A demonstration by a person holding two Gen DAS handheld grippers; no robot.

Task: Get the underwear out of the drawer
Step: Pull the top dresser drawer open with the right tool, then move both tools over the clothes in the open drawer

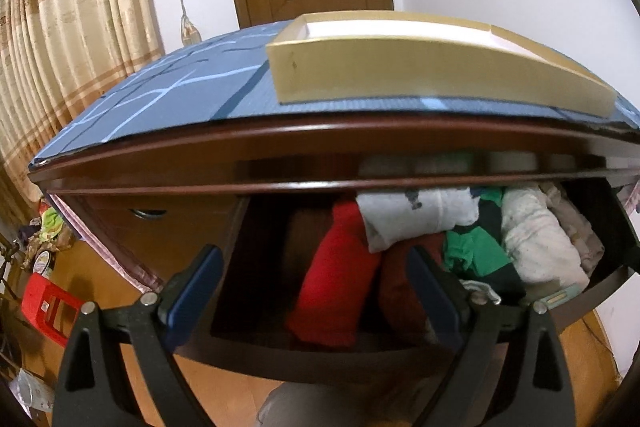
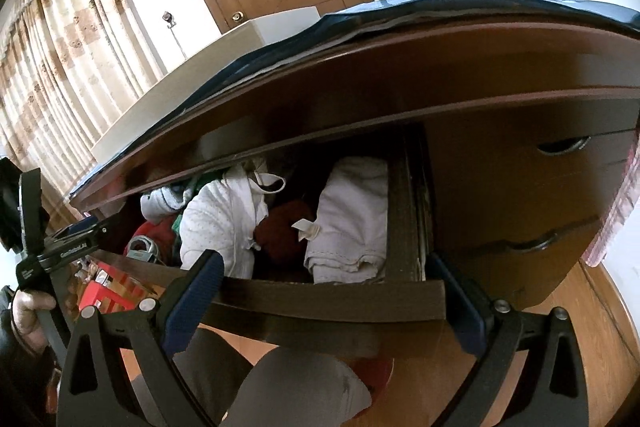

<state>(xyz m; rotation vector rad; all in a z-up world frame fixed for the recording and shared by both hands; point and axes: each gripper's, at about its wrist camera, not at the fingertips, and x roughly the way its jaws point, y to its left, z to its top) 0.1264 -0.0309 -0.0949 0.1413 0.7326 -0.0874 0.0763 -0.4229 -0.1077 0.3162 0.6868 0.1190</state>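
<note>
Furniture comes first: a dark wooden dresser (image 1: 168, 163) topped by a blue patterned cloth (image 1: 168, 87), with a shallow cream tray (image 1: 400, 71) resting on the cloth. Its top drawer (image 2: 320, 303) stands pulled out and packed with folded and rolled garments. The underwear lies somewhere in that heap, though which bundle counts as underwear cannot be told for certain. Candidates are the red roll (image 1: 336, 279) at the drawer's left side, the white dotted bundle (image 2: 216, 227) in the middle, the pale folded piece (image 2: 352, 219) against the right wall, and a dark red wad (image 2: 282, 227) wedged between the last two.

All of it looks like light, soft, limp cloth, likely to sag and unroll once lifted, and neighbouring pieces may drag along. A pinch across the thick middle of a roll, or on a bunched fold at the top, should hold best; a single loose edge would probably slip.

The left tongs (image 1: 316, 275) gape wide just over the drawer's front, framing the red roll, gripping nothing. The right tongs (image 2: 324, 291) also gape wide, straddling the drawer's front lip, empty.
</note>
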